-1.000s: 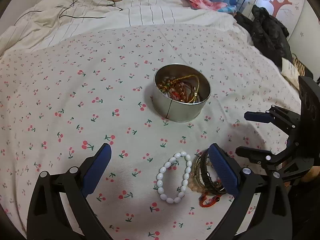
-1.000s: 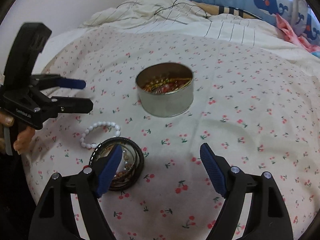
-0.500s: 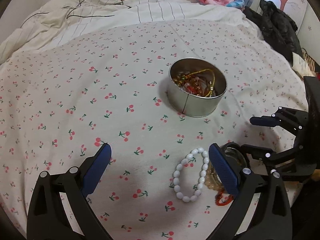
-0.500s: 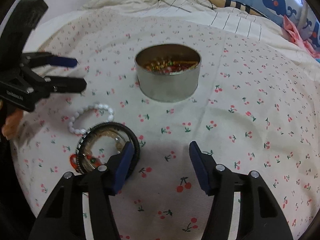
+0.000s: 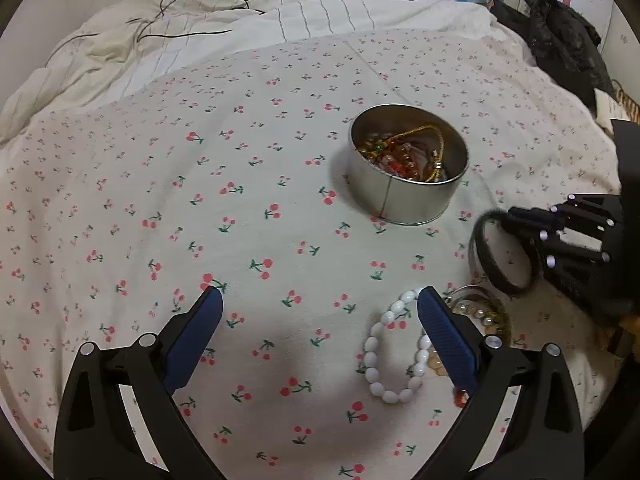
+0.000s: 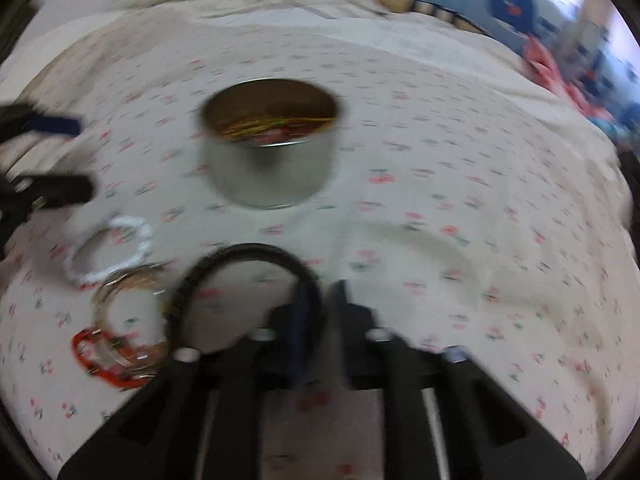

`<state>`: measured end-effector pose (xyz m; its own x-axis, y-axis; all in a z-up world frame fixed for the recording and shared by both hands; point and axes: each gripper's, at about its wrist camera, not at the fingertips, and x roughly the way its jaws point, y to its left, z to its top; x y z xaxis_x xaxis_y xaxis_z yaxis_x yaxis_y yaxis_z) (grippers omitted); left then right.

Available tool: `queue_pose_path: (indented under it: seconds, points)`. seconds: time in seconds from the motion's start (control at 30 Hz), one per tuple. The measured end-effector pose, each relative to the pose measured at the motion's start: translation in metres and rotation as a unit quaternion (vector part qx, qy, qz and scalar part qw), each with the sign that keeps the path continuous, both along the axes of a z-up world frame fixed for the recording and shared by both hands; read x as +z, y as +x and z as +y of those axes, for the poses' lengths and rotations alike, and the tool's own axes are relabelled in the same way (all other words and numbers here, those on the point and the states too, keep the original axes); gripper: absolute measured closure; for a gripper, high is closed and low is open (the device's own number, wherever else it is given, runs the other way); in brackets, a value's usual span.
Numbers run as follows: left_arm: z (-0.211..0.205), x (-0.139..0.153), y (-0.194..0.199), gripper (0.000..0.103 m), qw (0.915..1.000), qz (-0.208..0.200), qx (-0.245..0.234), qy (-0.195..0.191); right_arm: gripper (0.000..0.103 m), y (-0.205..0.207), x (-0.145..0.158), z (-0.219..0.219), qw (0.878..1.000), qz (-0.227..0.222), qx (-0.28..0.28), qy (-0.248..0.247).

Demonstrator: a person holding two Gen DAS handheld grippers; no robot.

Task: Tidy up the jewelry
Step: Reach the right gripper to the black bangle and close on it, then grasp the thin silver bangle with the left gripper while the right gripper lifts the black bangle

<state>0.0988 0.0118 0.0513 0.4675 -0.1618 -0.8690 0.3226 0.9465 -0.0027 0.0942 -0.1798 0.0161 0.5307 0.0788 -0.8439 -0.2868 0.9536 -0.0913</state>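
Observation:
A round metal tin (image 5: 404, 200) (image 6: 272, 172) with beaded jewelry inside stands on the cherry-print sheet. My right gripper (image 5: 514, 216) (image 6: 322, 292) is closing its jaws on the rim of a black bracelet (image 5: 486, 264) (image 6: 248, 250), which tilts up off the sheet just right of the tin. The right wrist view is blurred. My left gripper (image 5: 319, 294) (image 6: 76, 158) hangs open over the sheet, holding nothing. A white bead bracelet (image 5: 372, 360) (image 6: 140, 236) lies by its right finger. Beside it sits a small pile of gold, clear and red bracelets (image 5: 480, 312) (image 6: 116, 332).
A crumpled cream quilt with a thin black cable (image 5: 180, 32) lies at the far side of the bed. A black garment (image 5: 560, 40) is heaped at the far right. Whale-print pillows (image 6: 512, 0) line the back.
The right gripper sank onto the bracelet pile and its jaws went from wide apart to pinching the black bracelet, whose rim has lifted off the pile. The left gripper stayed put, still open.

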Motion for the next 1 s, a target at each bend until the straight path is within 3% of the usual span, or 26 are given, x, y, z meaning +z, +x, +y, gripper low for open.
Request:
queue_pose_path:
  seconds: [0.13,0.27,0.37,0.5,0.57,0.67,0.73,0.77,0.83,0.9,1.0]
  points:
    - [-0.014,0.000,-0.010,0.009,0.9969,0.026,-0.065,-0.037,0.093,0.003,-0.001,-0.004,1.000,0.004,-0.008,-0.001]
    - [-0.046,-0.009,-0.032,0.009,0.9893,0.012,-0.144,0.018,0.093,0.002,-0.005,0.000,1.000,0.008,-0.005,-0.012]
    - [-0.064,-0.008,-0.049,0.009,0.9812,-0.024,-0.187,0.043,0.093,0.004,-0.005,0.000,1.000,0.011,-0.007,-0.007]
    - [-0.084,-0.003,-0.077,0.009,0.9614,-0.058,-0.265,0.048,0.092,0.002,-0.007,0.000,1.000,0.012,-0.005,-0.012]
    - [-0.091,-0.006,-0.081,0.009,0.9577,-0.070,-0.273,0.059,0.092,0.002,-0.008,0.001,1.000,0.011,-0.004,-0.017]
    - [-0.100,-0.012,-0.079,0.011,0.9621,-0.063,-0.261,0.049,0.092,0.002,-0.010,0.003,1.000,0.013,-0.005,-0.021]
    - [-0.104,-0.015,-0.074,0.041,0.9663,-0.044,-0.252,0.033,0.092,0.002,-0.011,0.004,1.000,0.013,-0.005,-0.023]
    - [-0.104,-0.018,-0.072,0.048,0.9673,-0.035,-0.248,0.036,0.092,0.002,-0.011,0.003,1.000,0.013,-0.005,-0.023]
    - [-0.104,-0.023,-0.071,0.080,0.9667,-0.028,-0.249,0.051,0.092,0.003,-0.011,0.003,1.000,0.014,-0.006,-0.020]
    - [-0.104,-0.025,-0.070,0.095,0.9666,-0.019,-0.252,0.046,0.092,0.003,-0.011,0.003,1.000,0.015,-0.006,-0.021]
    - [-0.100,-0.017,-0.072,0.098,0.9653,-0.021,-0.258,0.031,0.091,0.003,-0.011,0.003,1.000,0.015,-0.006,-0.022]
